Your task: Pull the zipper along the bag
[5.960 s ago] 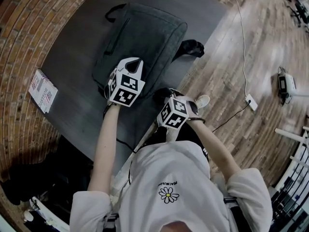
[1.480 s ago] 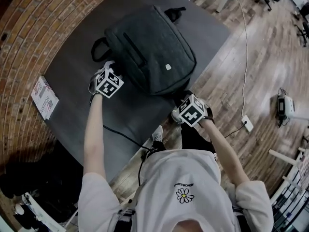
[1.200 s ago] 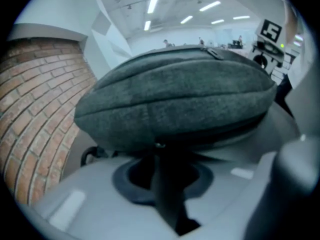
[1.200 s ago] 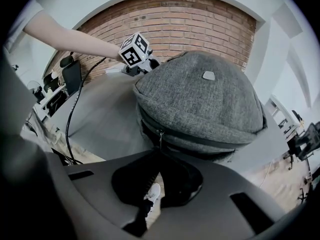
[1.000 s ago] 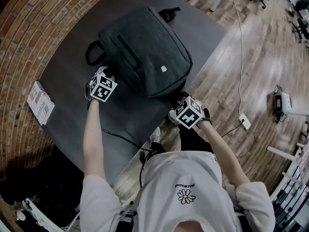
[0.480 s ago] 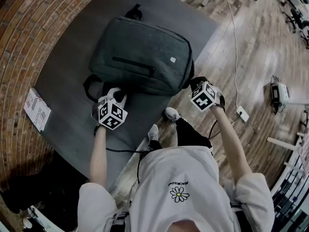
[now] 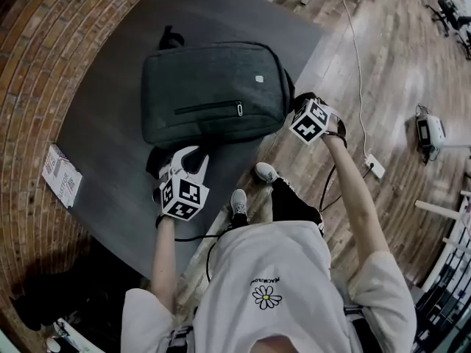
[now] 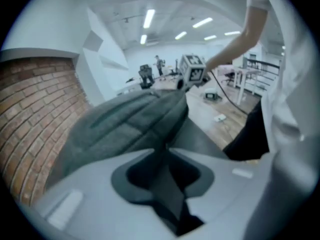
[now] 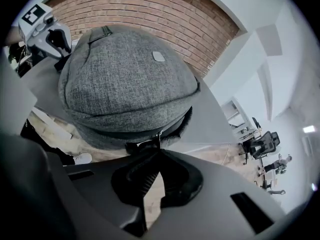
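A grey backpack (image 7: pixel 213 94) lies flat on the dark table (image 7: pixel 110 123), its front pocket zipper (image 7: pixel 210 109) facing me. My left gripper (image 7: pixel 191 155) sits at the bag's near left corner beside the black handle (image 7: pixel 156 162). Its jaws have just been opening and stand slightly apart. In the left gripper view (image 8: pixel 165 153) a dark strip still shows in the gap. My right gripper (image 7: pixel 293 107) is shut on a black tab (image 9: pixel 142 146) at the bag's right end. The bag (image 9: pixel 125 79) fills the right gripper view, tips (image 9: pixel 159 145) against its edge.
A booklet (image 7: pixel 60 175) lies at the table's left side by the brick wall. The table edge runs just in front of my shoes (image 7: pixel 239 201). On the wood floor to the right are a power strip (image 7: pixel 374 166) with its cable and a small device (image 7: pixel 430 131).
The bag has swung counterclockwise on the table. My right gripper rose with the bag's end. My left gripper came down toward me and its fingers parted beside the handle.
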`<action>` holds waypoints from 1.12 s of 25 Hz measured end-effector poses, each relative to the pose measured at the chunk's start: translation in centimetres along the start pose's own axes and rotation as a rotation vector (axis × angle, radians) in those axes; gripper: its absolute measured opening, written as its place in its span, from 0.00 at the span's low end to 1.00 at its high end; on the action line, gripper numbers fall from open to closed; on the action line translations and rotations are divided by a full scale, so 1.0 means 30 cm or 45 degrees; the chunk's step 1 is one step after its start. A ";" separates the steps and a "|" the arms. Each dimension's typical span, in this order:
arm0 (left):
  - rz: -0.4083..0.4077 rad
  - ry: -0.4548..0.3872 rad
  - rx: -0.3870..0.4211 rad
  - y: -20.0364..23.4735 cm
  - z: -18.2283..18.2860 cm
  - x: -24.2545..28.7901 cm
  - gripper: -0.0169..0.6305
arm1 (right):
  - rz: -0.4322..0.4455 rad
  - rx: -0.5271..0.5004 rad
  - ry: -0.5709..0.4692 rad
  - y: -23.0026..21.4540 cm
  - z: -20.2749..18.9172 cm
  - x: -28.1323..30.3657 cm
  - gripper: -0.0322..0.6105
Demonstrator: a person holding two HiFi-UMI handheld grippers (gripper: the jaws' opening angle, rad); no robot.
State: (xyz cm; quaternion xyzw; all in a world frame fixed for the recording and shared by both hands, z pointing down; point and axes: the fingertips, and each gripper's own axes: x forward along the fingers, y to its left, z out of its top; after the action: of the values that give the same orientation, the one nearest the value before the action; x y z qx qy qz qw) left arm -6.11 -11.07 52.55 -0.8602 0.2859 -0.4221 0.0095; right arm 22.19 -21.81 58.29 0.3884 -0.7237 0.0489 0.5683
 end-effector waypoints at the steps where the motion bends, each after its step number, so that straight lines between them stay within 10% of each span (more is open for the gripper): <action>1: 0.050 -0.046 -0.018 0.044 0.036 -0.044 0.17 | 0.002 0.013 -0.006 0.002 -0.002 -0.001 0.05; 6: 0.340 -0.045 0.008 0.375 0.140 -0.087 0.03 | -0.002 -0.004 0.006 0.002 -0.013 -0.017 0.05; 11: 0.227 0.131 -0.021 0.479 0.102 0.044 0.02 | 0.017 -0.103 0.052 0.023 -0.005 -0.024 0.05; 18: 0.159 0.149 -0.105 0.485 0.095 0.077 0.02 | 0.346 -0.332 0.189 0.102 -0.045 -0.085 0.05; 28: 0.083 0.254 0.064 0.473 0.095 0.085 0.02 | 0.099 -0.034 -0.048 0.118 -0.052 -0.087 0.06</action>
State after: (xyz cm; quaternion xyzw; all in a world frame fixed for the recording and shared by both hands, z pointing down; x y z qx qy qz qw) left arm -9.67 -24.84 48.91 -0.8036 0.3025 -0.5123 0.0162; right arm 21.36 -17.23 57.92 0.3532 -0.7494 0.0542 0.5574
